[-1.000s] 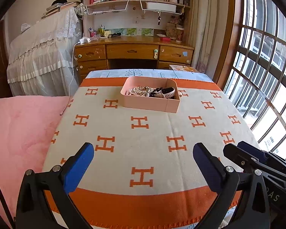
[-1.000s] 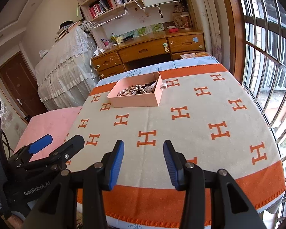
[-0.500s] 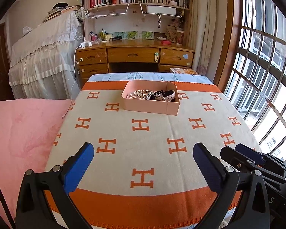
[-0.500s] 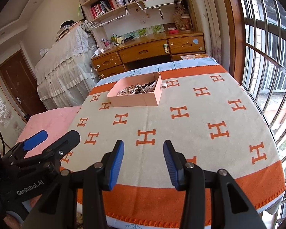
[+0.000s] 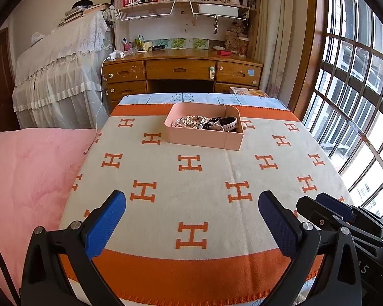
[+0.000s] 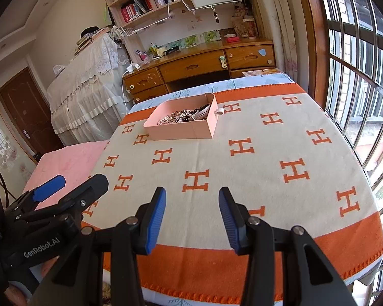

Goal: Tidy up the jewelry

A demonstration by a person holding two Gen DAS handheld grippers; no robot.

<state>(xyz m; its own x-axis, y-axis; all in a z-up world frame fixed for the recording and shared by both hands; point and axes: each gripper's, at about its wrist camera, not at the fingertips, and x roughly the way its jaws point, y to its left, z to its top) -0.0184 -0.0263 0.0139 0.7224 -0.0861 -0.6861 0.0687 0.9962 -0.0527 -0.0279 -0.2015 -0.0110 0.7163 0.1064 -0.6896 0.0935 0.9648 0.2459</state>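
Observation:
A pink tray (image 5: 199,137) stands at the far middle of the bed, on a cream blanket with orange H marks (image 5: 191,188). A tangle of beaded jewelry (image 5: 191,122) and a white watch band (image 5: 227,122) lie in it. A small white piece (image 6: 220,111) rests just outside the tray's right wall. My left gripper (image 5: 191,204) hovers open and wide over the blanket's near part, with nothing between its blue pads. My right gripper (image 6: 192,196) is open more narrowly and also holds nothing. The two grippers sit side by side, far short of the tray (image 6: 178,132).
A pink cover (image 5: 30,173) lies left of the blanket. Beyond the bed's foot stands a wooden desk with drawers (image 5: 181,70) under bookshelves. A lace-draped piece of furniture (image 5: 61,76) is at the back left. Barred windows (image 5: 357,89) run along the right.

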